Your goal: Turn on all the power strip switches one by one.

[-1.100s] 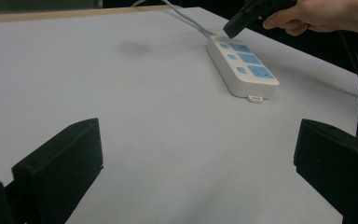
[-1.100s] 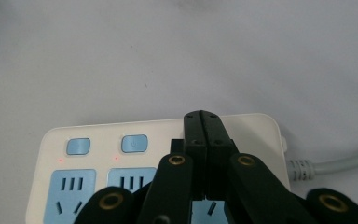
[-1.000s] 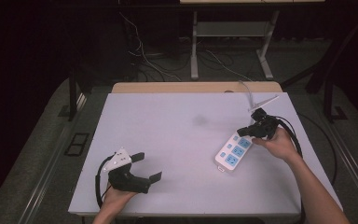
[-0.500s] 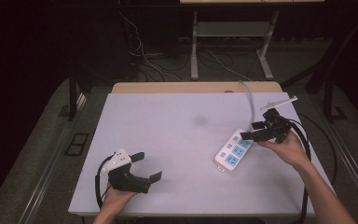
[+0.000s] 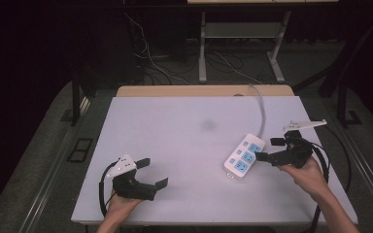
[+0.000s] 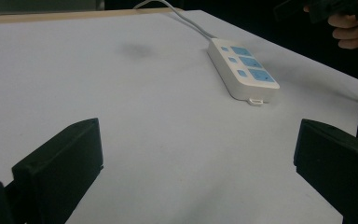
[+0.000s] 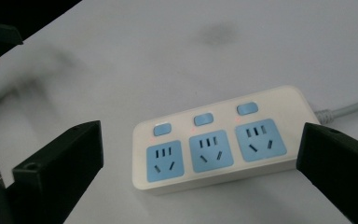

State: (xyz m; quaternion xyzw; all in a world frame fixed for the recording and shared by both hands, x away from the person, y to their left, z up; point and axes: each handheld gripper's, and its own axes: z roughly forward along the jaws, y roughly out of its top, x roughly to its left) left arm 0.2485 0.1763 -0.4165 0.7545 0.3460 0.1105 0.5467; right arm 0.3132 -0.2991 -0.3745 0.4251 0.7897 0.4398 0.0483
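Right gripper (image 5: 274,149) jaws just opened wide, nothing pinched, backed off beside power strip (image 5: 245,156) lying flat at table's (image 5: 175,121) right side; left gripper (image 5: 148,172) spread, idle near front edge; best to keep retreating level, clear of cord (image 5: 261,109).

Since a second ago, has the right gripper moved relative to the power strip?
Yes. The right gripper has backed off the power strip toward the table's right edge, its jaws having just been opening with nothing between them.

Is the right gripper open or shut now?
Open: the right gripper jaws stand wide apart beside the power strip, having just opened, nothing between them.
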